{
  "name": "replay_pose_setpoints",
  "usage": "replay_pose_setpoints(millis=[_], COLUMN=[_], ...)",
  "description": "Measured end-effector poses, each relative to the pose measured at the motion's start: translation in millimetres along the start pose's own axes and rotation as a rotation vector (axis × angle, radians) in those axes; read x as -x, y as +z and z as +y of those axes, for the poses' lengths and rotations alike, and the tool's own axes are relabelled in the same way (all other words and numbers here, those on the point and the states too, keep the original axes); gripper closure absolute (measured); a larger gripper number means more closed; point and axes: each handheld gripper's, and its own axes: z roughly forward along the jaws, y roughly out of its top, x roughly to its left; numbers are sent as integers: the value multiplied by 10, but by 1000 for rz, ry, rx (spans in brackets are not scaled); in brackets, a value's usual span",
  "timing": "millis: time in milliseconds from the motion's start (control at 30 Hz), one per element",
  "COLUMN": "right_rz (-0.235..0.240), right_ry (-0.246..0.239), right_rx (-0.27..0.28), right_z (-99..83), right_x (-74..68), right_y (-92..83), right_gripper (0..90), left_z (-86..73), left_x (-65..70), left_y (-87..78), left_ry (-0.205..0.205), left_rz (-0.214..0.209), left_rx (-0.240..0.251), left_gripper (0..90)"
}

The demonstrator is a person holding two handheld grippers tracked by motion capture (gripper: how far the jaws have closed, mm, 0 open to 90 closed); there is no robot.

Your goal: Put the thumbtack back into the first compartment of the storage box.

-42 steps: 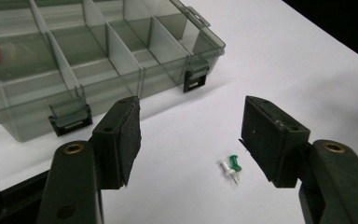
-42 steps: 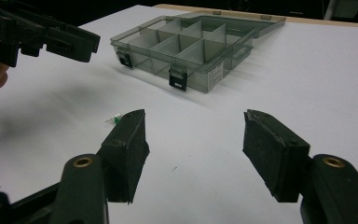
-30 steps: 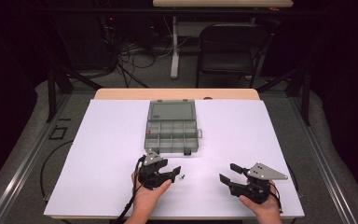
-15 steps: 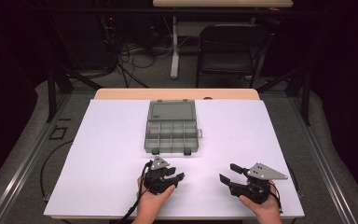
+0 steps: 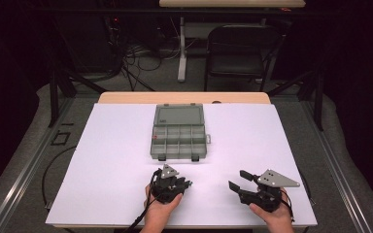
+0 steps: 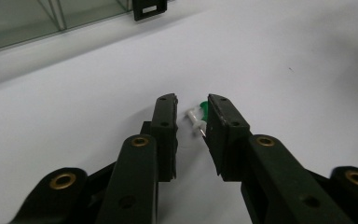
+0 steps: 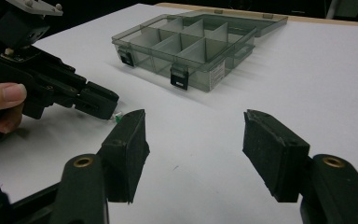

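- Presently, the left gripper point(image 5: 188, 183) sits low at the near edge of the tabletop point(image 5: 107, 160), carried in the person's left hand point(image 5: 161, 208), with its fingers point(image 6: 165, 122) pointing toward the right gripper.
- Its fingers have just been closing; in the left gripper view they stand narrowly apart with two push pins between them, and whether the pads already press on the pins cannot be told.
- The white push pin point(image 6: 195, 119) lies on its side on the tabletop in that gap; the green push pin point(image 6: 203, 108) is just behind it, against the inner face of one finger and mostly hidden by it.
- From the right gripper view, a speck of green shows at the tip of the left gripper.
- The right gripper point(image 5: 238, 180) is held in the right hand point(image 5: 274, 218) near the front right of the tabletop, level and angled toward the left gripper; its fingers point(image 7: 127, 144) are spread with nothing between them.
- Farther off, at the middle of the tabletop, a grey translucent organiser box point(image 5: 178, 141) lies with its lid point(image 5: 178, 115) thrown back flat.
- Its divided compartments appear empty, apart from a small red mark at the left end whose nature cannot be told.
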Motion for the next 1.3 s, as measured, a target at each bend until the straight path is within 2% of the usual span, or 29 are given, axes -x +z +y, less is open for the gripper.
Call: replay_pose_setpoints(millis=[200,467,633,800,1000,1300], right_rz=[1,1,0,2,4,3], right_ry=[1,-2,-3,-2,-2,-3], right_rx=[0,-1,-3,0,-1,-3], right_z=[0,-1,0,-2,-1,0], right_x=[-1,-3,-3,-2,-3,-8], right_y=[2,3,1,6,5,5], right_gripper=[388,388,388,388,388,389], left_z=[-9,-15,-15,-20,-34,-39], left_x=[-15,-17,-18,-8,7,-25], left_y=[-9,-17,-8,18,23,23], left_ry=[3,-9,-28,-21,14,-1], left_rz=[1,0,-21,-14,16,-7], left_rx=[-2,11,14,6,13,17], left_gripper=[799,794,773,774,826,828])
